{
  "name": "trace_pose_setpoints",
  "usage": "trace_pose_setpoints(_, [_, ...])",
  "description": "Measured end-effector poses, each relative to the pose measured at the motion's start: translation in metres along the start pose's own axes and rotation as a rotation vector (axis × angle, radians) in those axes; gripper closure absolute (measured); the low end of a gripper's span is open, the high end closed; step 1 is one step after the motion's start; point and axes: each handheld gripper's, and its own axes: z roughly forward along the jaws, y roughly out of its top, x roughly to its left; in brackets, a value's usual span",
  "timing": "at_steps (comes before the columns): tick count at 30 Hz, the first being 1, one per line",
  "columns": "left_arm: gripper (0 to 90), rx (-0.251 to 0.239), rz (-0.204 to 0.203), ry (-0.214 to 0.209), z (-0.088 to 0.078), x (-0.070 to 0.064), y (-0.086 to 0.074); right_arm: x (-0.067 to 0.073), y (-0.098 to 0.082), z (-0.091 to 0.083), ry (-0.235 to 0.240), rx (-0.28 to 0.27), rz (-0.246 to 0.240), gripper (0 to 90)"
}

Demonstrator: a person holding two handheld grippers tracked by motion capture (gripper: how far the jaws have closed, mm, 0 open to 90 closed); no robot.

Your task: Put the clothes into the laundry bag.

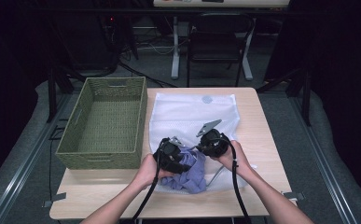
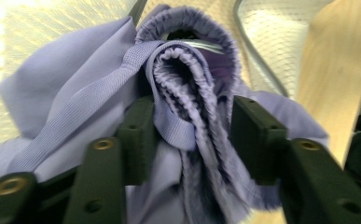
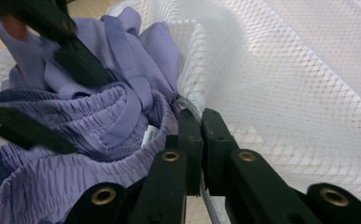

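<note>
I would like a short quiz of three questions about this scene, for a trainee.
1. True or false: the right gripper is shut on the edge of the white mesh bag.
2. What lies between the jaws of the left gripper?
A. the lilac garment
B. a cable
C. a basket handle
3. On which side of the mesh bag does the green woven basket stand in the high view?

Key: 1 true; 2 A; 3 on its left.
</note>
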Motion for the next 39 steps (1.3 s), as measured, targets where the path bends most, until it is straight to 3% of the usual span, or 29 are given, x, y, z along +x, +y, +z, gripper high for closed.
trace_pose_setpoints(5, [43.5,-0.037,0.018,0.064,-0.024,-0.002,0.001,-0.002,-0.001,0.002,0.003,0.004,0.007,88.0])
trace_pose_setpoints(7, [41.0,-0.046,0.008,0.089,-0.027,0.001,0.001,-0.002,-0.002,0.003,0.008,0.002,0.01,88.0])
trace_pose_setpoints(12, [29.5,-0.022,-0.044,0.13,-0.018,0.011,0.001,-0.003,-0.001,0.004,0.012,0.017,0.007,87.9])
trace_pose_setpoints(15, [28.4,-0.001,-0.051,0.127,-0.008,0.016,0.003,-0.002,-0.001,0.005,0.012,0.006,0.009,87.9])
trace_pose_setpoints(20, [40.7,0.051,-0.036,0.092,0.01,0.018,0.001,-0.002,0.0,0.006,0.015,0.024,0.005,88.0])
trace_pose_setpoints(25, [64.5,0.049,-0.013,0.059,0.016,0.015,-0.002,0.0,0.0,0.007,0.013,0.029,0.006,88.1])
trace_pose_setpoints(28, [73.8,0.049,-0.013,0.05,0.019,0.014,-0.004,0.0,0.0,0.007,0.015,0.024,0.001,88.1])
trace_pose_setpoints(35, [82.1,0.003,-0.017,-0.003,0.015,0.008,0.0,0.002,0.003,0.003,0.009,-0.01,0.016,88.2])
trace_pose_setpoints(39, [82.2,-0.016,0.01,-0.034,0.015,-0.002,0.006,0.005,0.007,-0.004,-0.016,-0.051,0.018,88.4])
